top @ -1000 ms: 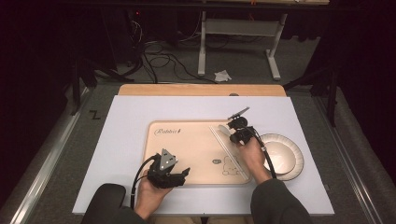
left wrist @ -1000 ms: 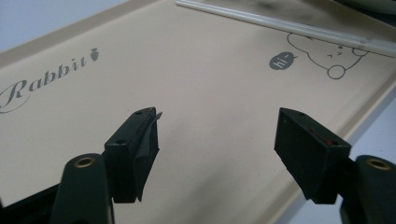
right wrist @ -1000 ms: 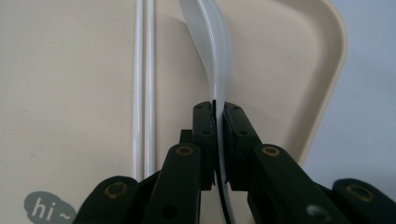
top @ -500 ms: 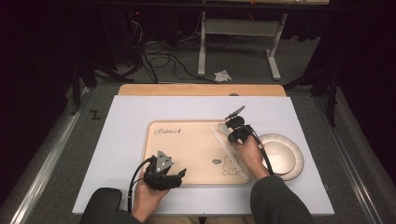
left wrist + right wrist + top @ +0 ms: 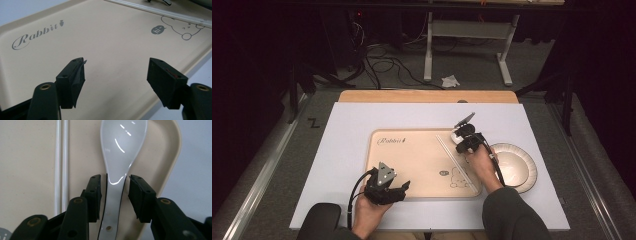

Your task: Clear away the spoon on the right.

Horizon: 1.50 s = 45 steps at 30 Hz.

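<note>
Lying on the beige plastic tray (image 5: 30,157) by its right rim: a glossy white ceramic spoon (image 5: 120,152), handle between the jaws of the right gripper (image 5: 114,195), just opened, pads off it. Just beside: two white chopsticks (image 5: 61,165). Near, off the tray: round pale plate (image 5: 517,167). Left gripper (image 5: 116,80) gaping wide over bare tray, empty. Printed on tray: "Rabbit", "hi" by a bear outline.

L hand-held gripper (image 5: 404,186) jaws wide apart, nothing between; R hand-held gripper (image 5: 455,135) jaws just opening, pads apart.
</note>
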Available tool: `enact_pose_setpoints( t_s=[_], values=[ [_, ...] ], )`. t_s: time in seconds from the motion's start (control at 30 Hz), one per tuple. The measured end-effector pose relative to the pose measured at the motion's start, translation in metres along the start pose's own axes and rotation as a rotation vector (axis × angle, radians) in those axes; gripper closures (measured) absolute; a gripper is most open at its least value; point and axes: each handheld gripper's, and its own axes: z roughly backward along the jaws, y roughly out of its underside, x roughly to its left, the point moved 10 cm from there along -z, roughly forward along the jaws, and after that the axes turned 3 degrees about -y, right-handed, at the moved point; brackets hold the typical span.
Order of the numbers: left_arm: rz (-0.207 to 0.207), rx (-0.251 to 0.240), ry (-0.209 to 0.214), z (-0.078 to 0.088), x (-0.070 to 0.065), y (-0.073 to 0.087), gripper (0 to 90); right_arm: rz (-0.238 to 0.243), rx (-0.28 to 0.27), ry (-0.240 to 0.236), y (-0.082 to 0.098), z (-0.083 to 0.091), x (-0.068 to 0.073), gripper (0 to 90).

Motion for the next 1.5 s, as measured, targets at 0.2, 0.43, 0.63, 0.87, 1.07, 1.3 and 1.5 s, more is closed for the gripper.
enact_pose_setpoints(
  t_s=[0.2, 0.43, 0.63, 0.87, 1.07, 1.3, 1.5],
  values=[
    [0.005, -0.003, -0.004, 0.002, 0.001, 0.000, 31.0, -0.018, -0.004, 0.000, 0.001, 0.003, -0.002, 55.2],
    [-0.018, -0.008, -0.018, 0.003, 0.000, -0.001, 30.9, -0.024, -0.062, -0.041, 0.001, 0.017, -0.004, 49.6],
    [-0.027, -0.007, -0.020, 0.003, -0.002, 0.000, 30.8, 0.001, -0.138, -0.077, 0.003, 0.036, 0.000, 48.9],
    [-0.050, -0.022, -0.015, 0.006, -0.003, -0.004, 31.9, 0.040, -0.222, -0.115, 0.013, 0.057, 0.006, 49.0],
    [-0.037, -0.036, 0.005, 0.006, -0.004, -0.007, 32.5, 0.052, -0.287, -0.141, 0.023, 0.073, 0.009, 46.9],
    [-0.050, -0.022, 0.010, 0.001, -0.006, -0.005, 32.3, 0.042, -0.341, -0.172, 0.033, 0.082, 0.007, 47.6],
    [-0.041, -0.017, 0.023, -0.001, -0.006, -0.006, 31.0, 0.016, -0.362, -0.195, 0.046, 0.089, 0.001, 45.7]
  ],
)
